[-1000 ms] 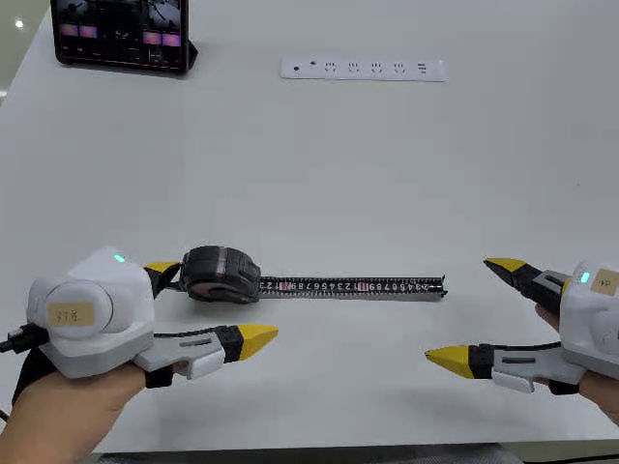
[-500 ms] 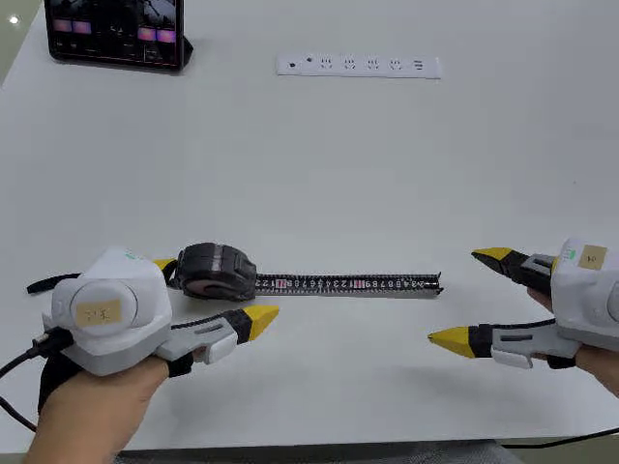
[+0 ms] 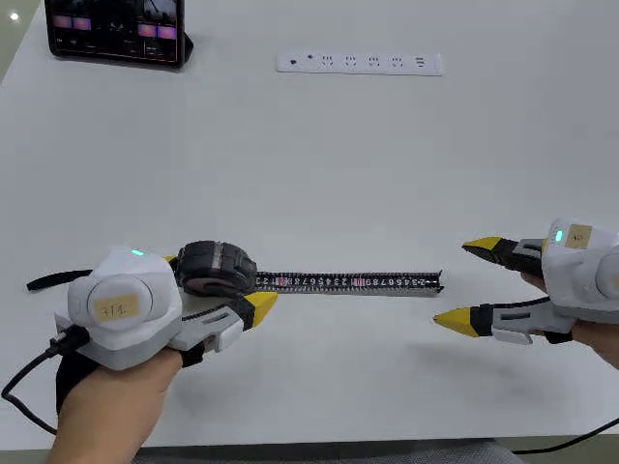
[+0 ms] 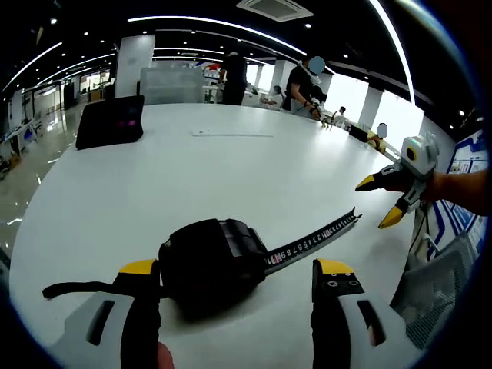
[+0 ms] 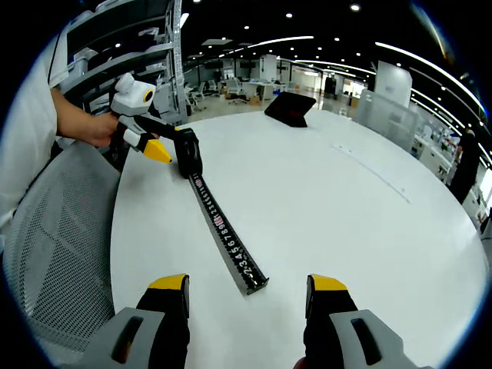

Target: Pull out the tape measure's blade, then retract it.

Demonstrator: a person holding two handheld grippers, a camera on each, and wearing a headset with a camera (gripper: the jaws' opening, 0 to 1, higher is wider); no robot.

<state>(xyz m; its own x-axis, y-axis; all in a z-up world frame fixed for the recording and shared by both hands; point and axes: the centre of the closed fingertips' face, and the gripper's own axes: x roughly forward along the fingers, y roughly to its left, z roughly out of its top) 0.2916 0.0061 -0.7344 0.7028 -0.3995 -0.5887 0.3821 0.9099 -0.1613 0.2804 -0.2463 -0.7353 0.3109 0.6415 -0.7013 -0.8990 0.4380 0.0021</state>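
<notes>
Black tape measure [image 3: 218, 269], blade [image 3: 348, 282] extended, mesh chair [image 5: 61, 231] nearby

We see the black tape case [image 4: 211, 257] on the white table [image 4: 154, 177], between the spread jaws of our left gripper [image 4: 236, 267]: one jaw just beside the case, the other apart. The blade [image 4: 315, 237] runs from the case toward the right gripper [image 4: 374, 204], whose jaws are parted. Far behind the case are a tablet [image 4: 111, 121] and a power strip [image 4: 231, 134].
</notes>
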